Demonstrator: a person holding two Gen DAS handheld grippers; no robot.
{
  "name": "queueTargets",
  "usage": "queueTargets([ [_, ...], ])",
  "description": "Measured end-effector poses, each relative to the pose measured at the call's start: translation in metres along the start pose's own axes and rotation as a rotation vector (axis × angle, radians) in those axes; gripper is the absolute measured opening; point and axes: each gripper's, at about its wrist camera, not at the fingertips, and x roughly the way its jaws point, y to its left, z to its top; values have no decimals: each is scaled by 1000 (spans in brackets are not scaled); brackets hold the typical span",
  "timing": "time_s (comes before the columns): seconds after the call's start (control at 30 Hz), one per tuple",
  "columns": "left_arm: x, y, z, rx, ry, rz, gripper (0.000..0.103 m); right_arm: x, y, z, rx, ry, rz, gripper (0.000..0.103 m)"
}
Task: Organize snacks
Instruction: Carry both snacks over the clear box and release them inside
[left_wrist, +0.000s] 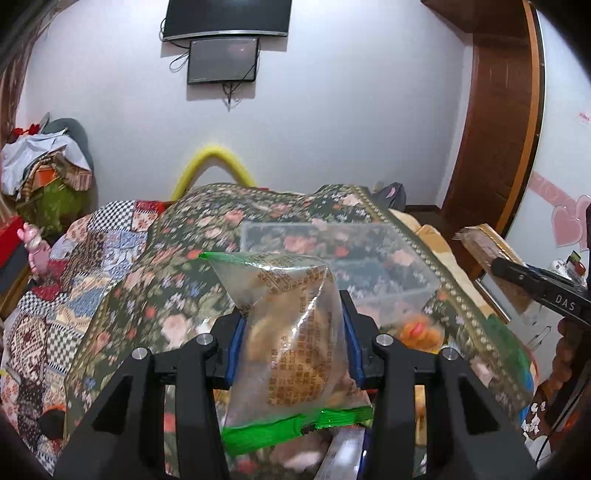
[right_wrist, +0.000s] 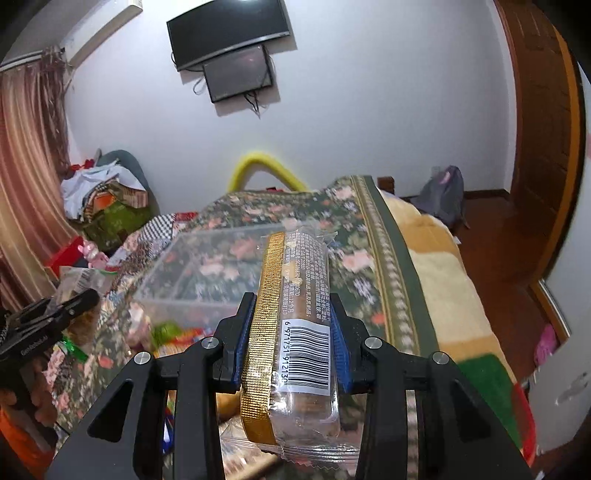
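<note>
- Between your left gripper pads sits a clear green-edged snack bag, pinched at both sides, raised over the floral bedspread.
- Your right gripper is clamped on a gold-edged biscuit pack, barcode up.
- Beyond both lies a clear plastic box on the bedspread.

Two black handheld grippers with blue finger pads are held side by side, both angled somewhat downward. The left gripper has its pads pressed against the sides of a clear green-edged snack bag. The right gripper is clamped narrowly on a gold-edged wafer packet, gripping it along its long sides.
</note>
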Motion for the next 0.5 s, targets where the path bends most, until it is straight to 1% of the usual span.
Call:
queueTargets([
  [0.27, 42, -9, 28, 17, 17, -14, 44, 23, 11, 18, -15, -20, 32, 34],
  [0.33, 55, -9, 33, 11, 31, -30, 44, 31, 13, 22, -13, -14, 40, 34],
  [0.5, 93, -11, 41, 23, 80, -13, 44, 57, 16, 28, -27, 22, 40, 34],
])
